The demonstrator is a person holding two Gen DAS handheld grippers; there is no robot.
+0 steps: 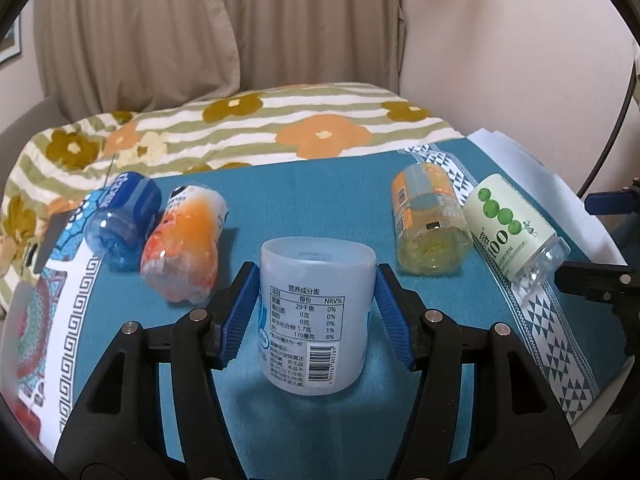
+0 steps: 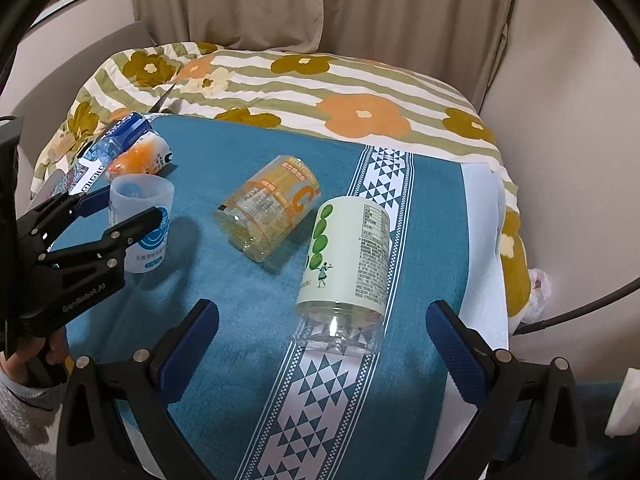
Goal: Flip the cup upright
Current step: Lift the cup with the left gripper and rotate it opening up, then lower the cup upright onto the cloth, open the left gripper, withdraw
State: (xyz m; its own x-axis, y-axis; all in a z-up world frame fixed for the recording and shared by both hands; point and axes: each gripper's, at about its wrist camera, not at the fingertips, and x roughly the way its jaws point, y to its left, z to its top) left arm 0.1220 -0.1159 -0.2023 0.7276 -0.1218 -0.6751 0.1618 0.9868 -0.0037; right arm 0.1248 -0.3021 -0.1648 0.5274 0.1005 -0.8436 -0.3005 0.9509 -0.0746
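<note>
A pale blue-white cup made from a cut bottle stands upright, mouth up, on the teal cloth. My left gripper has its blue pads against the cup's two sides. The cup also shows in the right wrist view with the left gripper around it. My right gripper is open and empty, just short of a green-dotted cup that lies on its side. An orange-yellow cup lies on its side beyond it.
A blue cup and an orange-white cup lie on their sides at the left. The orange-yellow cup and green-dotted cup lie at the right. A floral quilt lies behind the cloth, then curtains and wall.
</note>
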